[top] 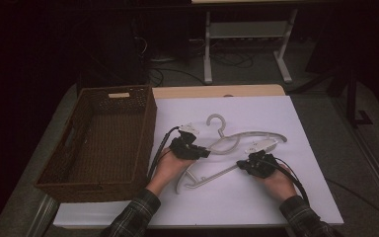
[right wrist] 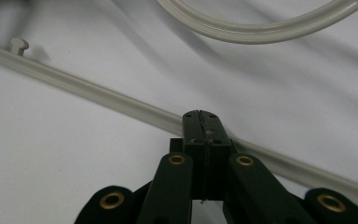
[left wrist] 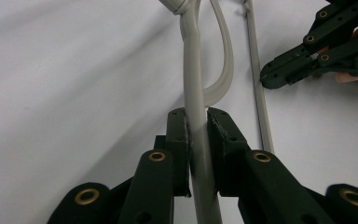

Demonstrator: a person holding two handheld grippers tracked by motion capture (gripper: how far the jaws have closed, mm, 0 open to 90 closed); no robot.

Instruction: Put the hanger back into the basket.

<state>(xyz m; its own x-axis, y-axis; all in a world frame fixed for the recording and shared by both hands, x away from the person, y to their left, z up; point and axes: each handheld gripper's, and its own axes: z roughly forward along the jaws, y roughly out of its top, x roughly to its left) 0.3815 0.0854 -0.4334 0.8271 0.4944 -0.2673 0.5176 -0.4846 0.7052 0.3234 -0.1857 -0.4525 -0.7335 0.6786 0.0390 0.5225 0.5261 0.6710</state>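
Observation:
A pale grey plastic clothes hanger (top: 256,133) lies flat on the white table cover, its hook (top: 216,118) pointing toward the far side. My left gripper (top: 205,153) comes at it from the left. In the left gripper view its jaws (left wrist: 198,135) are shut on one arm of the hanger (left wrist: 193,70), pads pressed to both sides. My right gripper (top: 242,164) sits at the hanger's lower bar. In the right gripper view its jaws (right wrist: 202,123) are pressed together, tips lying over the bar (right wrist: 88,88) with nothing between them. The right gripper (left wrist: 272,77) also appears in the left gripper view.
A brown wicker basket (top: 145,123) stands at the left of the table, close to my left hand. The white cover (top: 276,197) spreads to the right and front of the hanger. Beyond the table's far edge are desk legs and cables on the floor.

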